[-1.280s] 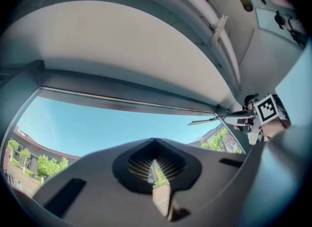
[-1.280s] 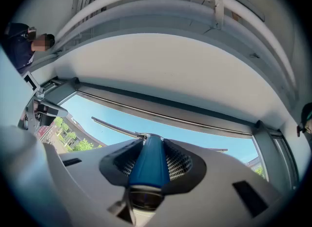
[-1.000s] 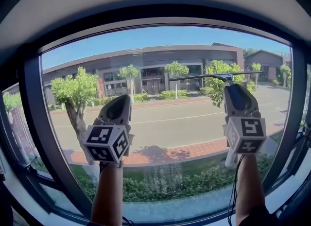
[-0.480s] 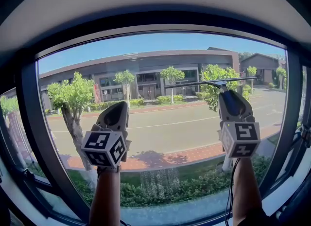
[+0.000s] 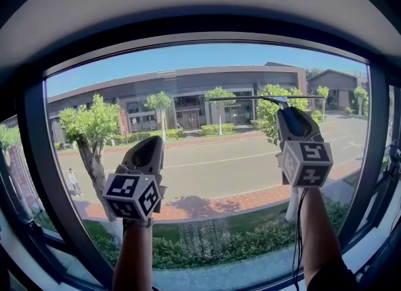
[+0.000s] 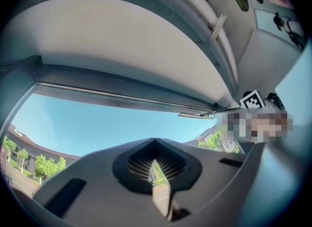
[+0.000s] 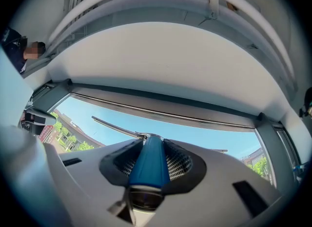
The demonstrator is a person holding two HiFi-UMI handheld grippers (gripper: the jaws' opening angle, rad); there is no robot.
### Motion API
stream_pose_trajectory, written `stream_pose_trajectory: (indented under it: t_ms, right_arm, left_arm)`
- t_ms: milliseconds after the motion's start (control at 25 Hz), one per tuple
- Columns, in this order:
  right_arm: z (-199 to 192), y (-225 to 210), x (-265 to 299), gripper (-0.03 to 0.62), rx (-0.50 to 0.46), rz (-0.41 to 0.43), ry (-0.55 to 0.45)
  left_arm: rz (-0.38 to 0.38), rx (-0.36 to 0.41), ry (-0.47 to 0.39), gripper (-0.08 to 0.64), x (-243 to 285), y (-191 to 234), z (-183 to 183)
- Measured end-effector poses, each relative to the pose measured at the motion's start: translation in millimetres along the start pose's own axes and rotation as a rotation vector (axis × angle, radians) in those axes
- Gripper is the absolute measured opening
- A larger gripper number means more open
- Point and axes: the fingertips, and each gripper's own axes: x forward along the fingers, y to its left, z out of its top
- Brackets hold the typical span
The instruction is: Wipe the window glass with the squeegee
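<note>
Clamping squeegee [image 7: 147,165] handle w/ my right gripper [image 5: 287,113], blade high on window glass [image 5: 207,164] near top frame [image 5: 207,33]; open glass below. My left gripper [image 5: 149,149]: jaws together, empty. Blade-glass contact unclear.

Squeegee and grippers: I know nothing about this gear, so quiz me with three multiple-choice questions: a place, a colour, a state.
1. Where on the window glass is the squeegee?
A) upper right
B) at the sill
C) far left

2. What colour is its handle?
A) red
B) blue
C) yellow

3. How is the left gripper?
A) wide open
B) shut on a cloth
C) shut, empty

1A, the head view shows its blade high on the right; 2B, blue shows between the right gripper jaws; 3C, its jaws meet with nothing between.
</note>
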Motion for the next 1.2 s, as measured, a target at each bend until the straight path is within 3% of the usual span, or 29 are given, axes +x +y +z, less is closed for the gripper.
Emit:
stream_pose_trajectory:
  t_ms: [520,720,1200]
  right_arm:
    - [60.0,-32.2,98.6,0.13,-0.077,-0.049,-0.025]
    - [68.4,-36.7,119.1,0.13,-0.075,-0.065,-0.027]
    - [79.8,-44.6,148.1,0.13,-0.067,-0.088,-0.048]
  left_arm:
    - [-0.002,-0.017,0.003,0.002,20.0,12.4,-15.2]
    - [0.004,-0.004,0.036,0.002,25.9,14.4,-22.4]
    - [0.016,-0.022,0.024,0.002,34.5,25.6,-23.4]
